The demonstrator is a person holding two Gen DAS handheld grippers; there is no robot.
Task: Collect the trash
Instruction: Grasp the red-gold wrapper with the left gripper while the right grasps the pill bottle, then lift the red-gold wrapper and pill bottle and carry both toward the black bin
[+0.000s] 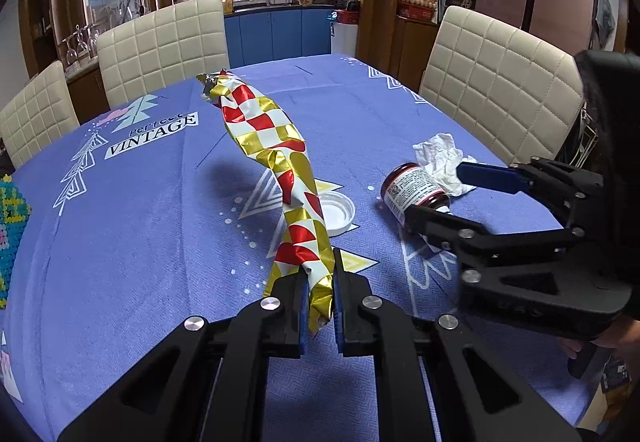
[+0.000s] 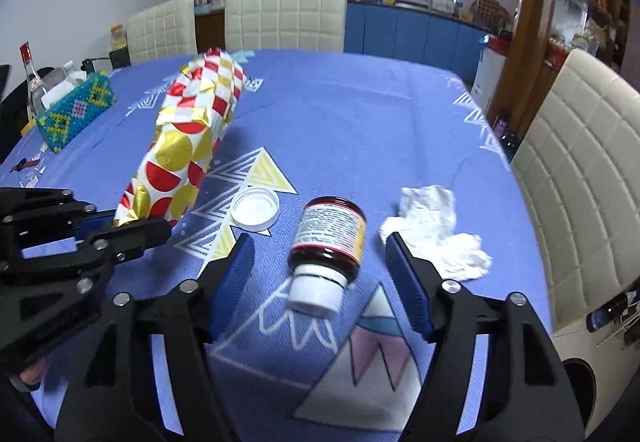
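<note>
Clamped in the left gripper (image 1: 320,298), crumpled wrapping paper (image 1: 276,157) rises off the tablecloth (image 1: 140,222), hiding part of a white lid (image 1: 340,211). Right gripper (image 2: 320,262) stands apart around a toppled medicine bottle (image 2: 328,238), untouched. Only its view shows the beaded tissue box (image 2: 76,109).

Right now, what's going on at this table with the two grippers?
A person is clearing trash off a blue tablecloth with a hand-held gripper in each hand. The left hand-held gripper is shut on a crumpled red, gold and white wrapper, held up off the cloth. The right hand-held gripper is open, its fingers either side of a small dark jar lying on its side, not yet gripped. A white lid and a crumpled tissue lie nearby.
</note>
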